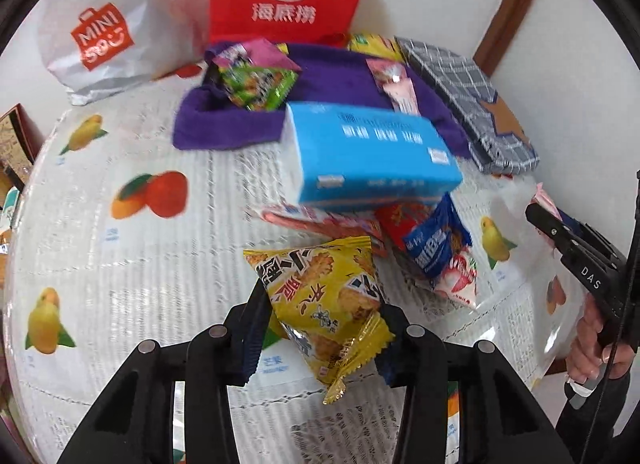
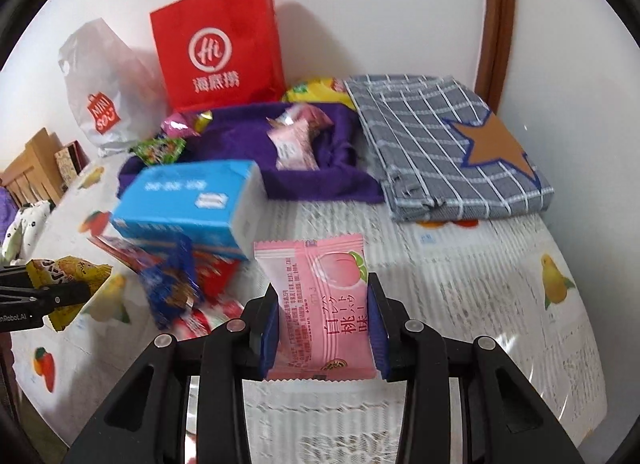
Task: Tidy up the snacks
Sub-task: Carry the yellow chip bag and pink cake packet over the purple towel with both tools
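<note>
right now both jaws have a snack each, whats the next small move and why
Probably carry the pink peach packet, clamped in the right gripper, forward to the purple cloth and release it there. Two matching pink packets already lie on that cloth, so it looks like the collecting spot. The left gripper could follow with its yellow packet.

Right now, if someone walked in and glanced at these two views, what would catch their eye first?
Probably the two held snacks: the left gripper is shut on a yellow snack packet, the right gripper on a pink peach packet. Next, the red paper bag against the back wall, and the blue tissue box atop the loose snack pile.
</note>
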Available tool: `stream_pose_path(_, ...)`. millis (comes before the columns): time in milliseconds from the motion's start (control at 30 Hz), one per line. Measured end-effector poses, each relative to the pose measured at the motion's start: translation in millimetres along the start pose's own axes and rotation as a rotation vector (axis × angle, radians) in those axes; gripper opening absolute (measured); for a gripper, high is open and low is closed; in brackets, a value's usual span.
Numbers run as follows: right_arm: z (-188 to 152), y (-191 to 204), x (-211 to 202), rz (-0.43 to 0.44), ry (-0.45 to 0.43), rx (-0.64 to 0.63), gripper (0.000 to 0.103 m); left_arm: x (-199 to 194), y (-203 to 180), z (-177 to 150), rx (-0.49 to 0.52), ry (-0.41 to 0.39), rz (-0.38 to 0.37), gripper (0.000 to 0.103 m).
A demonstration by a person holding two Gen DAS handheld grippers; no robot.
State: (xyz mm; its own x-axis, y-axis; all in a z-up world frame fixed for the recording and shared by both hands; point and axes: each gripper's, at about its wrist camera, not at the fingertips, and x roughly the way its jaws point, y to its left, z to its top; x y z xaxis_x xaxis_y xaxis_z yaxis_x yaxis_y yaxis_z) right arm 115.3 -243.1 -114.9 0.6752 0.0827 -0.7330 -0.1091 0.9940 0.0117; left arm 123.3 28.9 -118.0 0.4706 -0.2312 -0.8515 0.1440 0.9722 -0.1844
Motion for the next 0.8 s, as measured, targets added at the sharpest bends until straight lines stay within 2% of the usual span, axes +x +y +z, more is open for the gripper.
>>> stream_pose_path(300,31,17,-10,0.013,-0.043,-0.023,0.038,-30,11,21,-0.028,-0.072,-0.003,0.042)
stream_pose_path(500,43,23,-19,0.030,-0.085,-0.038,0.038,-34,10,30,-0.028,-0.090,-0.005,0.042)
stream_pose_path(700,52,27,-20,0.030,-0.091,-0.034,0.038,-34,12,32,-0.029,-0.103,-0.042,0.042)
stream_pose_path(800,55,27,-16,0.062,-0.079,-0.019,0.038,-34,16,33,-0.041,-0.117,-0.067,0.042)
